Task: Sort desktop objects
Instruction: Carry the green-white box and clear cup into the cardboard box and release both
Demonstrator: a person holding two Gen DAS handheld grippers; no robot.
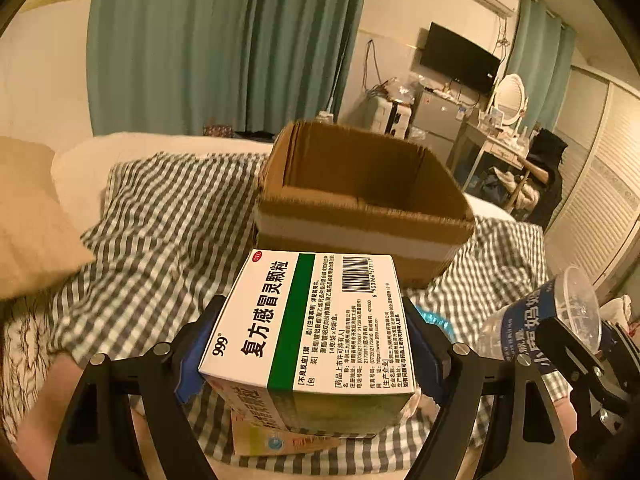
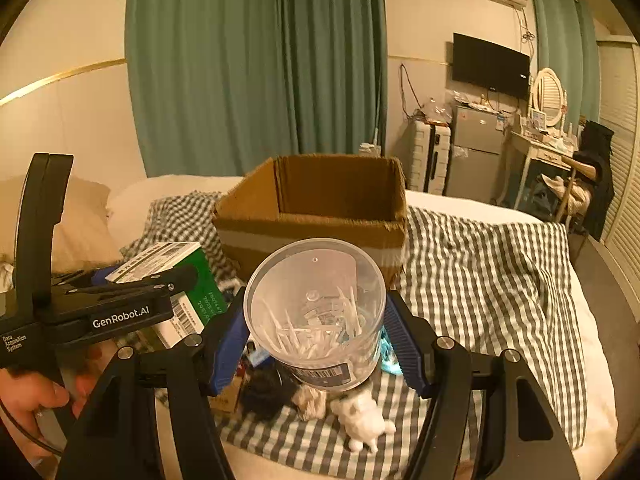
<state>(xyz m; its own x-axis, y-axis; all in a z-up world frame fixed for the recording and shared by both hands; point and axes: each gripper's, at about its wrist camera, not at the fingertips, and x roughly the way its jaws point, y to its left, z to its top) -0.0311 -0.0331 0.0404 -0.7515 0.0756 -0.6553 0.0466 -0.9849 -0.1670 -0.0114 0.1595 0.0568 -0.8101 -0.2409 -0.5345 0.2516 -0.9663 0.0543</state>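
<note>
My left gripper (image 1: pixel 310 344) is shut on a white and green medicine box (image 1: pixel 308 320) and holds it above the checked blanket, short of the open cardboard box (image 1: pixel 360 200). The medicine box also shows in the right wrist view (image 2: pixel 168 280). My right gripper (image 2: pixel 316 320) is shut on a clear plastic jar of cotton swabs (image 2: pixel 316 308), lifted in front of the cardboard box (image 2: pixel 312 208). The jar also shows in the left wrist view (image 1: pixel 540 320) at the right.
An orange carton (image 1: pixel 276 438) lies under the held medicine box. A white toy figure (image 2: pixel 364 420), a dark object (image 2: pixel 268 392) and a beige lump (image 2: pixel 310 402) lie on the checked blanket (image 2: pixel 480 272). A pillow (image 1: pixel 28 220) lies at the left.
</note>
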